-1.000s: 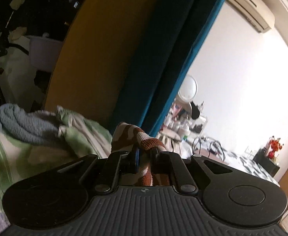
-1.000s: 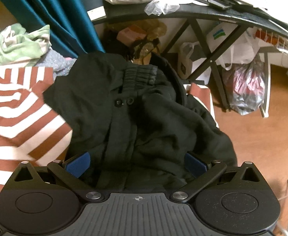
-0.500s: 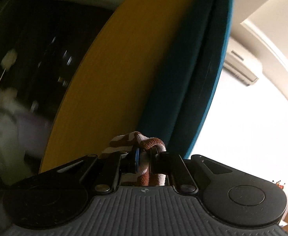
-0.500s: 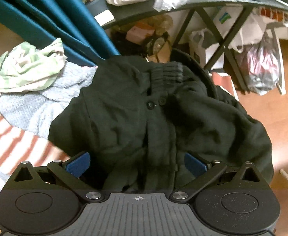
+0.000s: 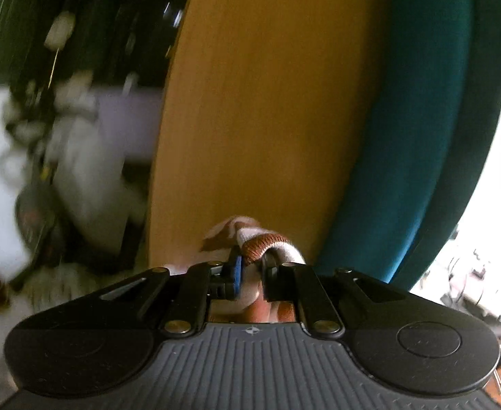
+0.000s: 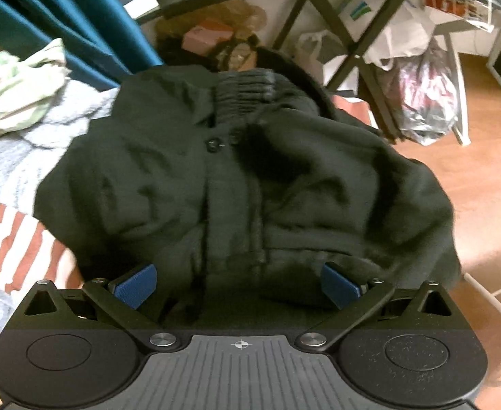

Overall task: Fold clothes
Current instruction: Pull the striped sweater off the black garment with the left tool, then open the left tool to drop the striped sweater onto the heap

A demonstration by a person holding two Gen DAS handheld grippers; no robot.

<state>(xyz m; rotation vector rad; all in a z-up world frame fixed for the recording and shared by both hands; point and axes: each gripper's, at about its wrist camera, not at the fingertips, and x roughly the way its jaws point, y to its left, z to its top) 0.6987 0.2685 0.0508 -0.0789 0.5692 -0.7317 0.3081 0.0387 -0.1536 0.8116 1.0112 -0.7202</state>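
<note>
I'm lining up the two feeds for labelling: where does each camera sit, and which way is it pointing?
Left wrist: on the left gripper, tilted up at a yellow-brown panel and teal curtain; fingers shut on the striped garment.
Right wrist: on the right gripper, looking down at the dark jacket; fingers open.
Shared: the striped garment and the teal curtain. No hand shows.

Striped garment (image 6: 18,239) pulled leftward off black jacket (image 6: 243,184); grey towel (image 6: 28,157) now uncovered.
</note>
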